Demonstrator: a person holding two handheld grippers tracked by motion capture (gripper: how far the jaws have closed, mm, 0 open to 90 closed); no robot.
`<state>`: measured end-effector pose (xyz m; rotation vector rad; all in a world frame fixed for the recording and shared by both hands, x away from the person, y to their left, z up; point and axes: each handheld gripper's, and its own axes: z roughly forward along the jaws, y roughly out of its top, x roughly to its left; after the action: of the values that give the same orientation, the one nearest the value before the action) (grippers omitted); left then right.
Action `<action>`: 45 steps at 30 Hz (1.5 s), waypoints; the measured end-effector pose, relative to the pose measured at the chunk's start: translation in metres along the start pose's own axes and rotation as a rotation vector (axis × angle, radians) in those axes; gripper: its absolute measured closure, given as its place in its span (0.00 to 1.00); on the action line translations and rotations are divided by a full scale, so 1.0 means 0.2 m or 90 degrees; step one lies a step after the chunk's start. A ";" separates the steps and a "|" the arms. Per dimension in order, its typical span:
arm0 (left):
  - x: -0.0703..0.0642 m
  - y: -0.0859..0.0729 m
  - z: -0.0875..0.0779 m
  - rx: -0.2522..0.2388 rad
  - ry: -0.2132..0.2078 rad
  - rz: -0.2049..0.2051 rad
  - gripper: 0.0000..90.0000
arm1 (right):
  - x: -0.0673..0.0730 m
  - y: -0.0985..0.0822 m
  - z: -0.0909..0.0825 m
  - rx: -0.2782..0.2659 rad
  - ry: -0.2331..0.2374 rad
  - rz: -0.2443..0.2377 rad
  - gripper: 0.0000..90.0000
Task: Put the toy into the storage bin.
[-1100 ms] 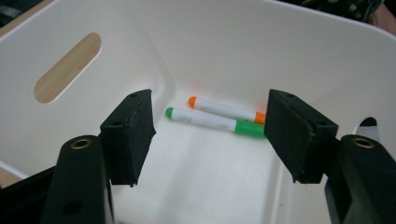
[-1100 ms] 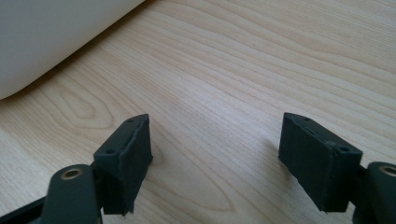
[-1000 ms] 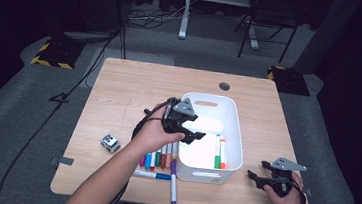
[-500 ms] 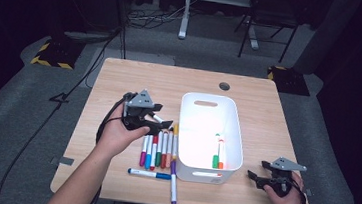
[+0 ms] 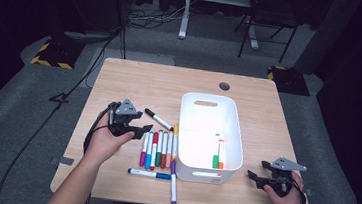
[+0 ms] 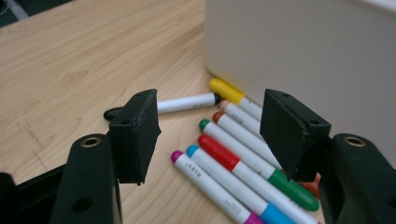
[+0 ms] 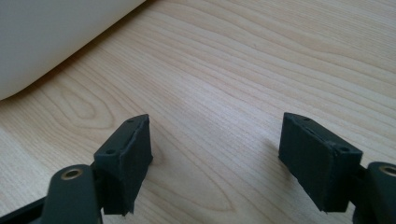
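The left claw [image 6: 210, 135] hangs low over a row of markers [image 5: 158, 149] on the counter [image 5: 136, 77], its jaws apart and just closing a little, holding nothing. Beyond sits the white bin [image 5: 209, 130]. The right claw [image 5: 257, 175] rests apart, empty

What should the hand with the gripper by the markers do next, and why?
Probably ease the left gripper down onto one marker in the row of markers and close. Its jaws stand open with nothing between them, have just been closing a little, and hover just above that row beside the white bin. Two markers in the bin suggest the rest go there.
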<state>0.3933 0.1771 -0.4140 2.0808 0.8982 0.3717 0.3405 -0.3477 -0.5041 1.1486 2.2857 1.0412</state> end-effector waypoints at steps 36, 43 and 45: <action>0.04 -0.22 0.26 0.170 0.020 -0.034 0.72 | 0.00 0.00 0.00 0.000 -0.001 0.000 0.29; 0.06 -0.23 0.25 0.189 0.045 -0.035 0.80 | 0.00 0.00 0.00 0.000 0.000 -0.005 0.29; 0.06 -0.23 0.25 0.191 0.046 -0.037 0.81 | 0.00 0.00 0.00 0.000 0.000 -0.004 0.29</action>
<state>0.4069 0.1770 -0.4821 2.3193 1.1109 0.2980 0.3403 -0.3475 -0.5042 1.1398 2.2887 1.0393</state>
